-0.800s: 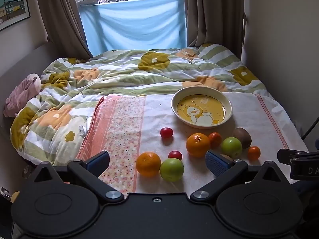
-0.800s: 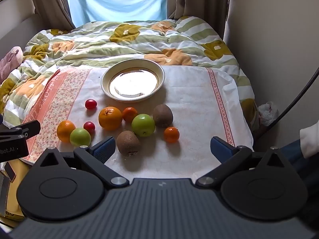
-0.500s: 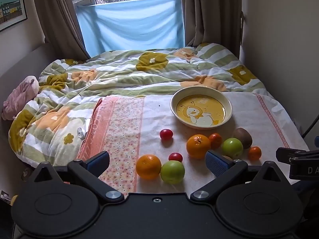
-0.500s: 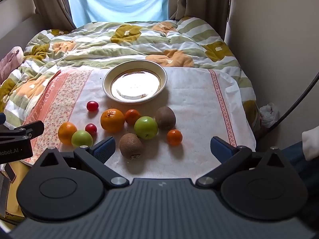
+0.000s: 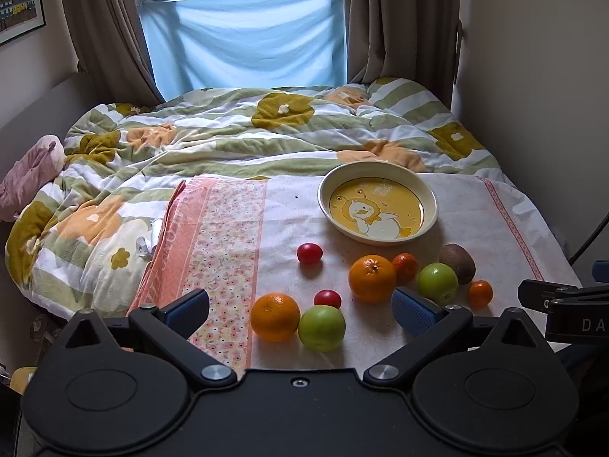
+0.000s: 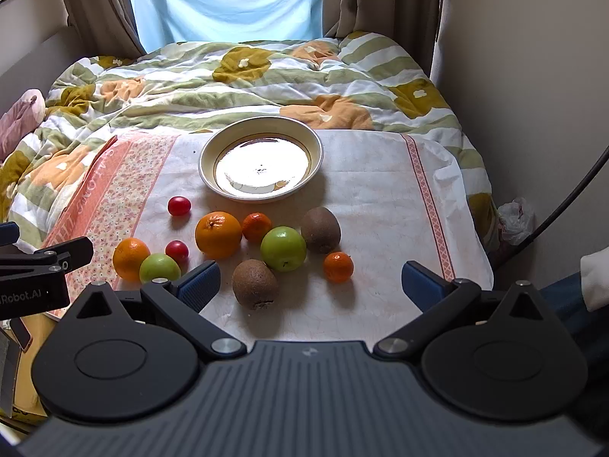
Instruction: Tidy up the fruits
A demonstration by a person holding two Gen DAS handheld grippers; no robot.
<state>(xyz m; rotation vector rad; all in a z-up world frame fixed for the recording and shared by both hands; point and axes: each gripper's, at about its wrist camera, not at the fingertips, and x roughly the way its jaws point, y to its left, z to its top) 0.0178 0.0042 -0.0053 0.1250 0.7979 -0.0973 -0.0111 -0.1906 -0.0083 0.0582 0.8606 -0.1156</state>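
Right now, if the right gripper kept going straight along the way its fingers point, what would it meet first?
Probably the near kiwi. The right gripper is open and empty, angled down at the cloth, and that kiwi lies nearest between its fingers, left of centre. The green apple sits just behind it. Depth is unclear.

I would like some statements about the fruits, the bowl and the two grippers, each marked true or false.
1. The bowl holds no fruit. True.
2. The left gripper grips an orange. False: it is open and holds nothing.
3. Two kiwis lie on the cloth. True.
4. There are three green apples. False: only two.
5. The right gripper is open. True.
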